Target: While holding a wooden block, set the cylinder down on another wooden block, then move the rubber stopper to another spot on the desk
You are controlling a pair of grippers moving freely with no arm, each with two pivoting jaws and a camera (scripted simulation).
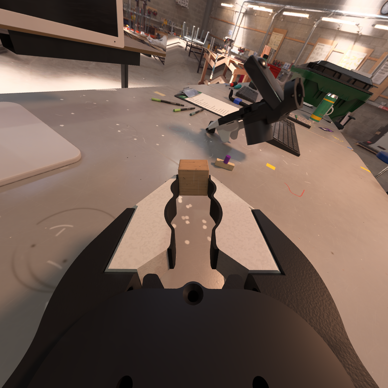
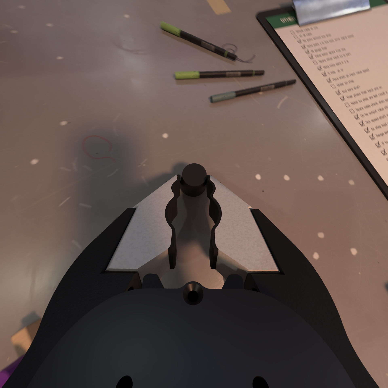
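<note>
My left gripper (image 1: 193, 181) is shut on a light wooden cube (image 1: 193, 168) and holds it just above the grey desk (image 1: 126, 168). Beyond it to the right, a purple cylinder (image 1: 227, 159) stands upright on a flat wooden block (image 1: 224, 165). My right gripper (image 2: 193, 183) is shut on a black rubber stopper (image 2: 193, 178), low over the desk; I cannot tell whether it touches. In the left wrist view the right gripper (image 1: 210, 128) tilts down beyond the block. The block (image 2: 25, 333) and the cylinder (image 2: 9, 375) show at the right wrist view's bottom left.
A clipboard (image 2: 336, 73) with a checklist lies to the right, with three pens (image 2: 218, 74) beside it. In the left wrist view a keyboard (image 1: 285, 134), a green bottle (image 1: 321, 109) and a green bin (image 1: 336, 84) stand far right, and a white pad (image 1: 31, 142) lies left.
</note>
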